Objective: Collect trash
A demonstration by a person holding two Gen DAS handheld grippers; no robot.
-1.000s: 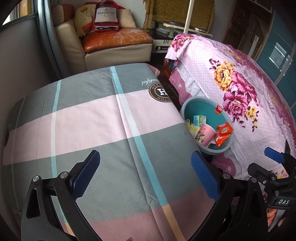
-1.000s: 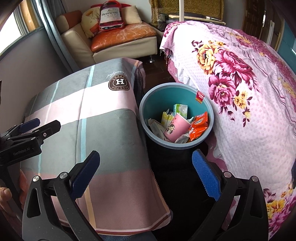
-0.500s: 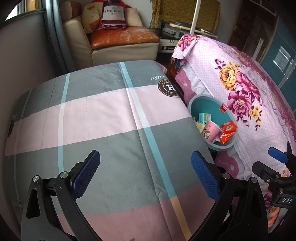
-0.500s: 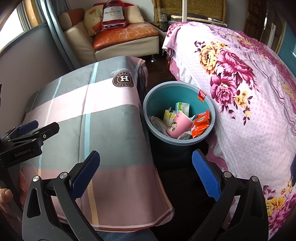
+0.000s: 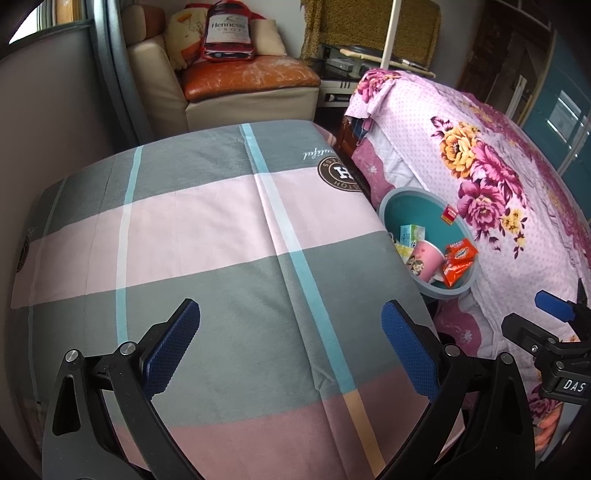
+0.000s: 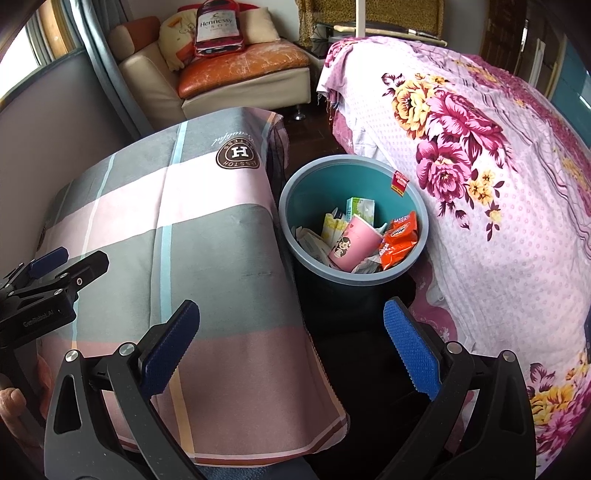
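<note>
A blue-grey bin (image 6: pixel 295 192) stands on the floor between the plaid-covered table (image 6: pixel 207 258) and the bed. It holds a pink paper cup (image 6: pixel 354 245), an orange snack wrapper (image 6: pixel 400 240), a green carton (image 6: pixel 360 208) and crumpled paper. The bin also shows in the left wrist view (image 5: pixel 458 291). My right gripper (image 6: pixel 291 347) is open and empty, above the floor in front of the bin. My left gripper (image 5: pixel 290 343) is open and empty over the plaid cloth (image 5: pixel 207 229).
A bed with a pink floral cover (image 6: pixel 480 166) fills the right side. A sofa with an orange cushion (image 6: pixel 240 62) and a red Hennessy bag (image 6: pixel 218 27) stands at the back. A grey wall and window frame (image 5: pixel 55 92) run along the left.
Both grippers have pulled back a little from the bin and table, still open and empty. The left wrist view has swung slightly right. Nothing in the bin has moved.
</note>
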